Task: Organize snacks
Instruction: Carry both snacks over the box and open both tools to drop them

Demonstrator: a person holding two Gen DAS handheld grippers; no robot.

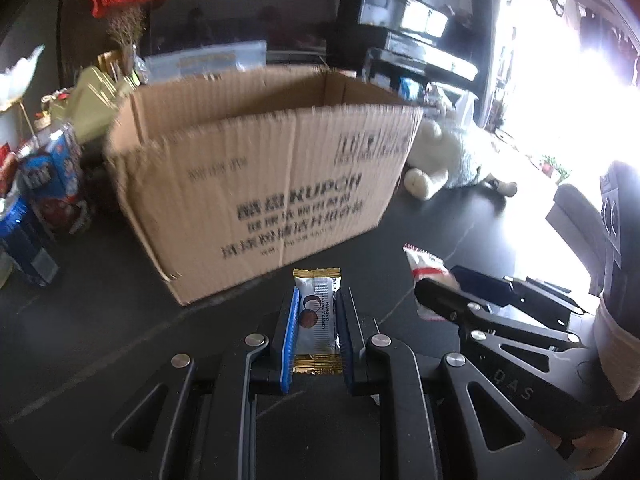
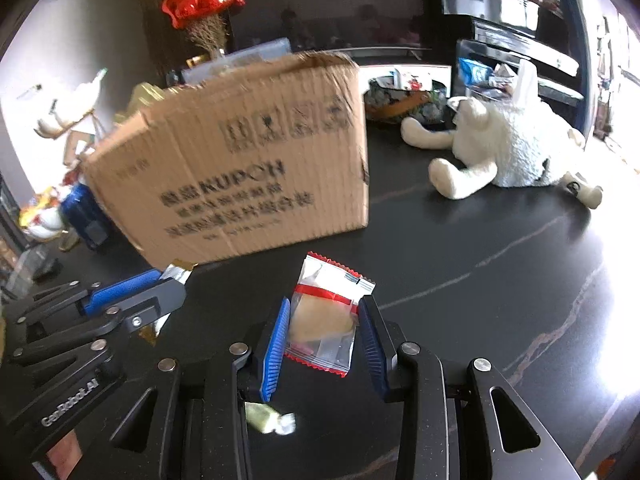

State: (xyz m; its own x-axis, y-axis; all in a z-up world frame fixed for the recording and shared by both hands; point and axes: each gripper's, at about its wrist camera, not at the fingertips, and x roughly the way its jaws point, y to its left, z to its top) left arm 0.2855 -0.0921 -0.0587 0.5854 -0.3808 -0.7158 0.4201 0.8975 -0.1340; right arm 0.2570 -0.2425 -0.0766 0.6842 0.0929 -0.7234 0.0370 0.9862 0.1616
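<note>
the gold-edged coconut candy (image 1: 316, 316) sits clamped between the blue pads of the left claw (image 1: 316, 320), jaws nearly shut on it, held above the dark worktop (image 1: 120, 312). the red-and-white wrapped pastry (image 2: 326, 320) is gripped in the right claw (image 2: 324, 332), jaws partly open around its width. the open cardboard box (image 1: 260, 184) stands just beyond both, at about 12 o'clock from the left claw and 11 o'clock from the right. judging by this, two snacks are picked up but not yet boxed — the drop-in remains. a small green-wrapped sweet (image 2: 270, 420) lies on the worktop under the right claw — likely left to collect. the box's inside is hidden.
</note>
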